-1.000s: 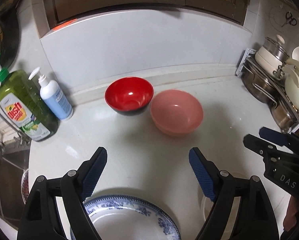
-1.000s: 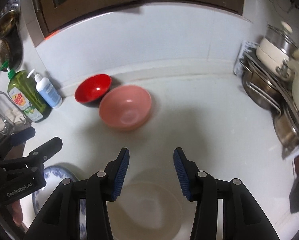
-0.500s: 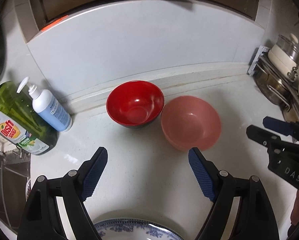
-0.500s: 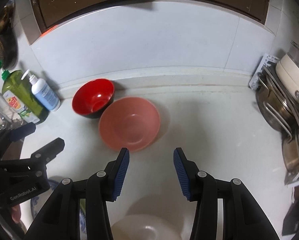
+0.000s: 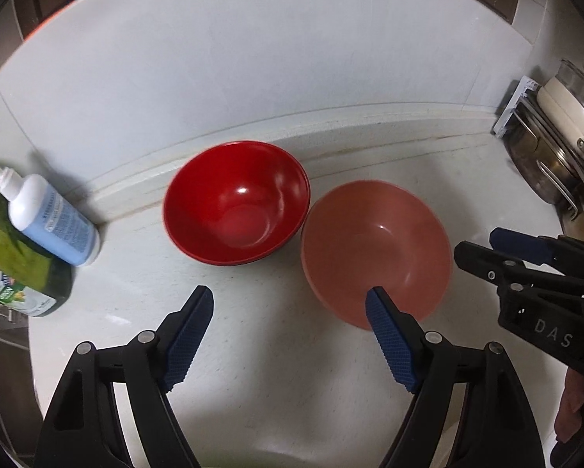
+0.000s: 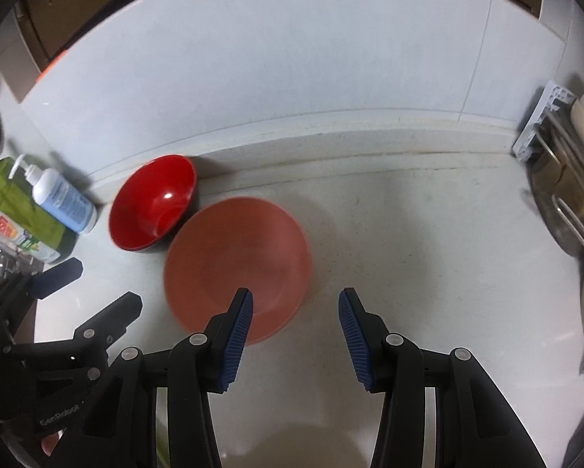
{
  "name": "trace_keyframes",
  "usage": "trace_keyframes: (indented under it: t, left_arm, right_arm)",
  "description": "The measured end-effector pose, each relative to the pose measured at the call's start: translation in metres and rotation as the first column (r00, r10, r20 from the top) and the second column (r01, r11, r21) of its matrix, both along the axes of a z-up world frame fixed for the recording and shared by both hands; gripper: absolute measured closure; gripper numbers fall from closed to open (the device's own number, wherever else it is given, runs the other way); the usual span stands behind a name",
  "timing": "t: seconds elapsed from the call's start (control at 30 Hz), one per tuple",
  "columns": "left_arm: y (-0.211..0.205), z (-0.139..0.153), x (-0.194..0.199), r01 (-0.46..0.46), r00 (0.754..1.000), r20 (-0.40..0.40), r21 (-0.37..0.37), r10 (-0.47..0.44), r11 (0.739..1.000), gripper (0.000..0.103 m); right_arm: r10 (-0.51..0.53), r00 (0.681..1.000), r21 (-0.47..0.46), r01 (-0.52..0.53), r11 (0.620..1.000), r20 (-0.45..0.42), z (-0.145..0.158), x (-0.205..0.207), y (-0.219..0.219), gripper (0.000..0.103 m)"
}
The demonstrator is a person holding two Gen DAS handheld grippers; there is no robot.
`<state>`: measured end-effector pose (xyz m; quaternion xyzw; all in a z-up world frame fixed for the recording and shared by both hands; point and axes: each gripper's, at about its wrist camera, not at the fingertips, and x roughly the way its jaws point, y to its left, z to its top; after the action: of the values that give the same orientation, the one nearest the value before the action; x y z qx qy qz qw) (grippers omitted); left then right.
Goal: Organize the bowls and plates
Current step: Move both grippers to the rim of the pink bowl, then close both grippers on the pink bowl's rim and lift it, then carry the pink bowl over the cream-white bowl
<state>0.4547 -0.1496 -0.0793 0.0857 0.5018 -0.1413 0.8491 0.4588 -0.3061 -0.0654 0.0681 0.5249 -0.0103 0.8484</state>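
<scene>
Judging from how things lie, we are near the start of the job: nothing here is stacked yet. Our glossy red round bowl with a dark outside [image 5: 237, 204] and our matt salmon-pink plastic bowl [image 5: 375, 249] both sit upright and empty on the pale speckled stone counter [image 5: 252, 327], close to its raised back ledge. Their rims meet or nearly meet; we cannot tell which. Neither sits inside the other.

Our left gripper [image 5: 290, 335] hangs over bare counter in front of the two bowls, its jaws spread wide with nothing between them. They have just been closing a little, yet they remain well apart. Its right-hand blue pad [image 5: 389, 345] crosses the near rim of the pink bowl in the left wrist view, but contact cannot be told from here. Our right gripper [image 6: 295, 335] is also parted and holds nothing, its left-hand pad [image 6: 235, 345] lying in line with that same bowl's near edge.

No plate shows clearly in either view; only a pale curved edge peeps in at the bottom, too cut off to name.

What is left, as we read it: grip one bowl, nest it with the other, then deal with any plates. A green dish-soap bottle [image 5: 15, 257] and a white pump bottle [image 5: 52, 220] stand left of the red bowl, clear of our reach.
</scene>
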Motion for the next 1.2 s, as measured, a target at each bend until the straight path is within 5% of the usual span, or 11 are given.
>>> trace_keyframes:
  t: [0.3,0.57,0.87,1.2]
  left_arm:
    - [-0.008,-0.026,0.023,0.002,0.996,-0.087,-0.024,-0.004,1.0,0.044]
    - [-0.019,-0.041,0.036,0.002,0.992,-0.126,-0.033,-0.006,0.999,0.053]
    - [-0.024,-0.051,0.047,-0.003,0.984,-0.178,-0.07,-0.01,0.998,0.076]
    - [-0.029,-0.052,0.05,-0.022,0.984,-0.178,-0.064,0.01,0.998,0.09]
  right_arm:
    - [-0.017,0.999,0.029,0.018,0.999,-0.043,-0.023,0.021,-0.005,0.058]
    - [-0.031,0.995,0.06,0.036,0.998,-0.092,-0.043,0.033,-0.006,0.07]
    - [-0.041,0.991,0.104,0.055,0.993,-0.131,-0.059,0.037,-0.006,0.085]
    - [-0.08,0.988,0.1,0.094,0.991,-0.135,-0.064,0.036,-0.012,0.092]
